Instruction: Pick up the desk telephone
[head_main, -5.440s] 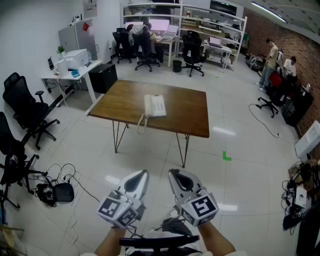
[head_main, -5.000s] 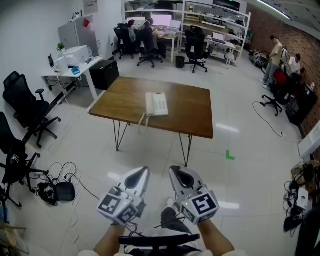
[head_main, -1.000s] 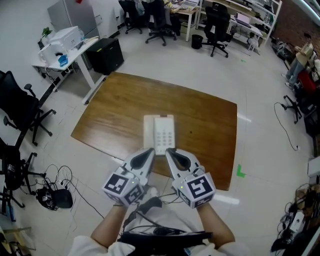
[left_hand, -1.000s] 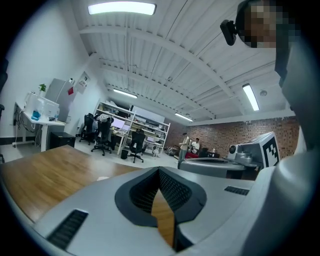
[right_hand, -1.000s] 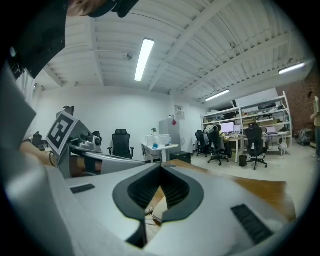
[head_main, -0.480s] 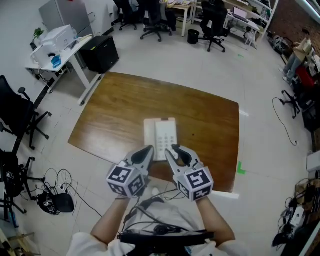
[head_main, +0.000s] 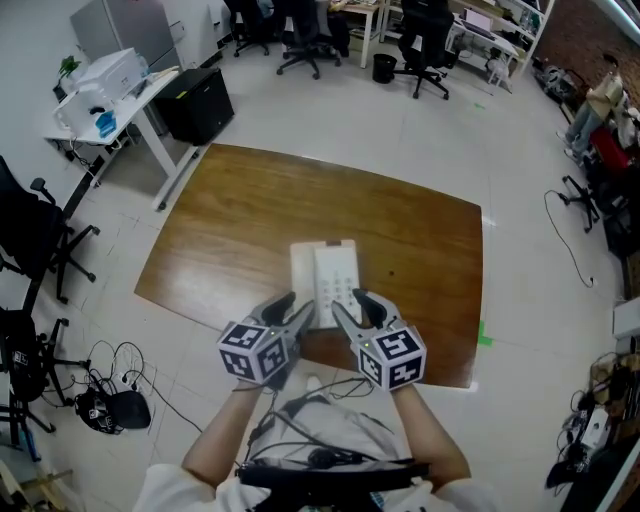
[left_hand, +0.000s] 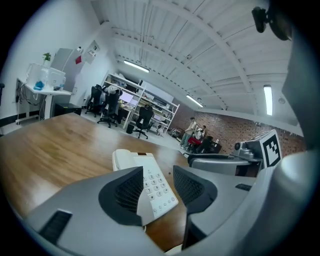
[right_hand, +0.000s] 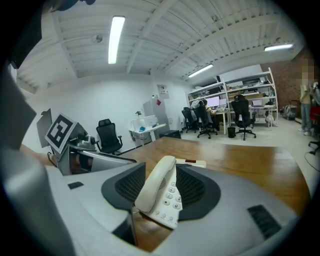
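Observation:
The cream desk telephone (head_main: 325, 272) lies on the brown wooden table (head_main: 420, 230), handset on its left side and keypad on the right. Both grippers hover side by side at the phone's near end. My left gripper (head_main: 293, 312) has its jaws opening; in the left gripper view the phone's keypad (left_hand: 156, 192) shows in the gap of that gripper (left_hand: 159, 186), untouched by the pads. My right gripper (head_main: 358, 310) is opening as well; in the right gripper view the handset (right_hand: 156, 186) stands in the gap of this gripper (right_hand: 162, 172), and neither pad presses on it.
The table's near edge (head_main: 300, 345) runs just under the grippers. A white desk with a printer (head_main: 100, 85) and a black cabinet (head_main: 195, 103) stand at the back left. Office chairs (head_main: 30, 235) and floor cables (head_main: 105, 405) lie left. People stand far right (head_main: 600, 100).
After the walk up to the table, both grippers have dropped and pushed forward to the phone's near end over the last second. Their jaws, shut before, now stand apart.

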